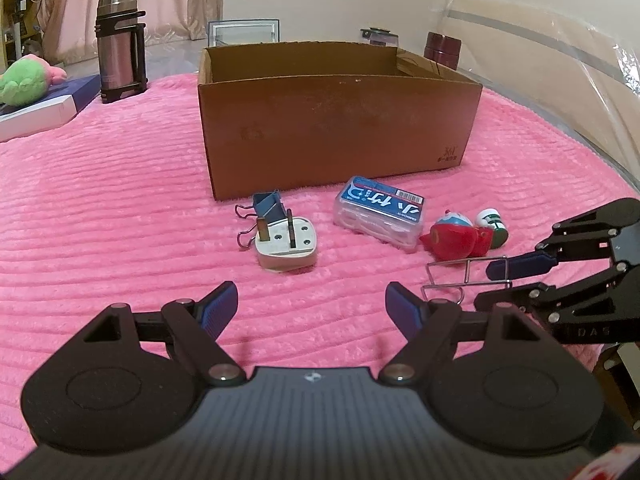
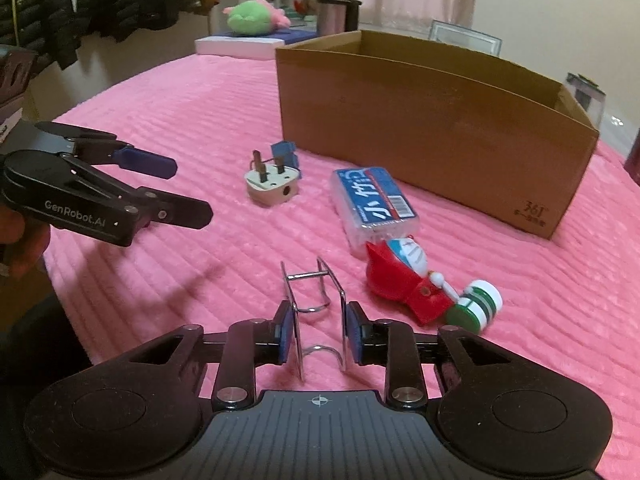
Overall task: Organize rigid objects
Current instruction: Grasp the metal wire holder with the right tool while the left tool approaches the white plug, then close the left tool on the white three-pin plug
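Chrome wire rack (image 2: 316,312) clamped in the right gripper (image 2: 318,334), low centre of the right wrist view, just above the pink blanket (image 2: 160,120).
Pads press its two flat side plates, likely so it lifts squarely toward the cardboard box (image 2: 436,128) at upper right. Its long axis runs away from the camera, toward the frame's top. The left gripper (image 1: 308,312) hangs spread apart, holding nothing, at lower centre of its view.

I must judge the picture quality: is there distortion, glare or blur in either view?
Left wrist view: fisheye bends the cardboard box; glare streaks the clear plastic sheet; items sharp. Right wrist view: same bending, dark corners; far plush toy soft; wire rack in the right tongs sharp.
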The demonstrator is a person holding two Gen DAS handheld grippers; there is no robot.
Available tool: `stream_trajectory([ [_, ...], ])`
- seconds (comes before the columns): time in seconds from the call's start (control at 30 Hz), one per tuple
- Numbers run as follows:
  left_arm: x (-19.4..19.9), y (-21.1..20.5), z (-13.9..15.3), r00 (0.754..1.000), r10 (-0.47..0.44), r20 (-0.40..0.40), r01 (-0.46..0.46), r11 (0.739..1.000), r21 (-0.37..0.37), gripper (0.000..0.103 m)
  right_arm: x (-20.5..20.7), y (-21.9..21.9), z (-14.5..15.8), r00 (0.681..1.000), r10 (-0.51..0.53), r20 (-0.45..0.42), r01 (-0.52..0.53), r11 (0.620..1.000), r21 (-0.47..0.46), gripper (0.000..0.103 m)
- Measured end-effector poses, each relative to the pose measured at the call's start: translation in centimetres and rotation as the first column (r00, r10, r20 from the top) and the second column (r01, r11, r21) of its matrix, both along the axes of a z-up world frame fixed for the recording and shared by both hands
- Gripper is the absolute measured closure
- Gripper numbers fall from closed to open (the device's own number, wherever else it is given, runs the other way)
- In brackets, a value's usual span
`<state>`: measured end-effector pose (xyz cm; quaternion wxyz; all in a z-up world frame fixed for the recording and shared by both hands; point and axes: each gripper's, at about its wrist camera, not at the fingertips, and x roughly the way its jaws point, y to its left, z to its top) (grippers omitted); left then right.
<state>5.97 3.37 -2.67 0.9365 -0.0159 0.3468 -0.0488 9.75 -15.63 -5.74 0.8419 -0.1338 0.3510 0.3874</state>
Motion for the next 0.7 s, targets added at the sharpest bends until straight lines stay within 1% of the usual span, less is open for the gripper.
stream_trajectory([
  [0.13,0.1,0.1,0.0,1.0,-0.001,-0.001,0.001,1.0,0.0,0.025,0.1,0.3,-0.2,1.0,0.014,0.012,-0.015,1.0,0.02,0.067],
  [0.23,0.1,0.1,0.0,1.0,0.003,-0.002,-0.003,1.0,0.0,0.025,0.3,0.6,-0.2,0.999,0.026,0.028,-0.027,0.999,0.035,0.067],
  [0.33,0.2,0.3,-0.1,1.0,0.007,-0.004,-0.007,1.0,-0.005,0.025,0.7,0.7,-0.2,0.999,0.031,0.027,-0.032,0.998,0.055,0.067],
  [0.47,0.4,0.4,-0.3,1.0,0.007,-0.009,-0.007,1.0,-0.008,0.025,1.1,1.2,-0.3,0.998,0.047,0.039,-0.049,0.998,0.036,0.067],
  [0.6,0.4,0.4,-0.5,1.0,0.008,-0.012,-0.008,1.0,-0.01,0.025,1.2,1.2,-0.4,0.998,0.052,0.043,-0.053,0.998,0.033,0.067],
  [0.63,0.5,0.4,-0.6,1.0,0.008,-0.013,-0.008,1.0,-0.011,0.025,1.2,1.2,-0.4,0.998,0.05,0.042,-0.052,0.998,0.037,0.069],
  [0.7,0.6,0.4,-0.6,1.0,0.008,-0.014,-0.009,1.0,-0.012,0.025,1.2,1.1,-0.4,0.998,0.05,0.039,-0.052,0.998,0.041,0.076],
])
